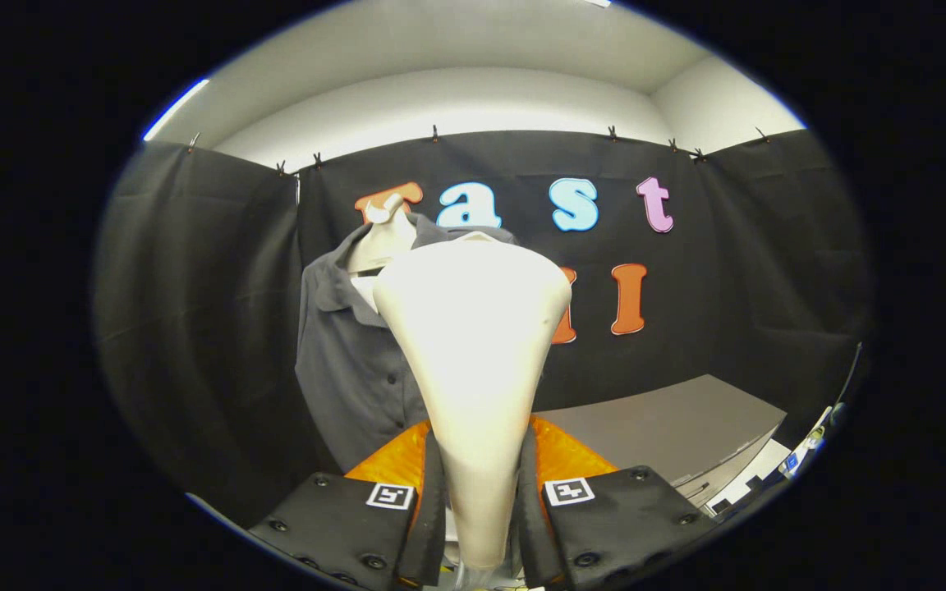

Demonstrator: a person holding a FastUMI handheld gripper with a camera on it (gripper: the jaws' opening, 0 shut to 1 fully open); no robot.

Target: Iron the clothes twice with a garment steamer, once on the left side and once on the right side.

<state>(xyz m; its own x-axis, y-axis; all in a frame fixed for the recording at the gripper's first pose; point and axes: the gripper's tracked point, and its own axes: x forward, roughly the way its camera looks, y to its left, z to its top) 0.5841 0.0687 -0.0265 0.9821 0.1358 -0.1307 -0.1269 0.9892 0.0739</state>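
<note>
Cream garment steamer pinched upright between both fingers of the gripper, head flaring toward twelve o'clock. Grey shirt on a mannequin beyond at ten o'clock, right half hidden by the steamer head. Grey table at three o'clock.

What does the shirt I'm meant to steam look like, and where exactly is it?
Look at the black cloth wall beyond the claw. In front of it a pale mannequin torso wears the dark grey shirt, just behind and beside the cream steamer head clamped between the fingers. It is the only garment there, with a collar and a button row down the front.
</note>
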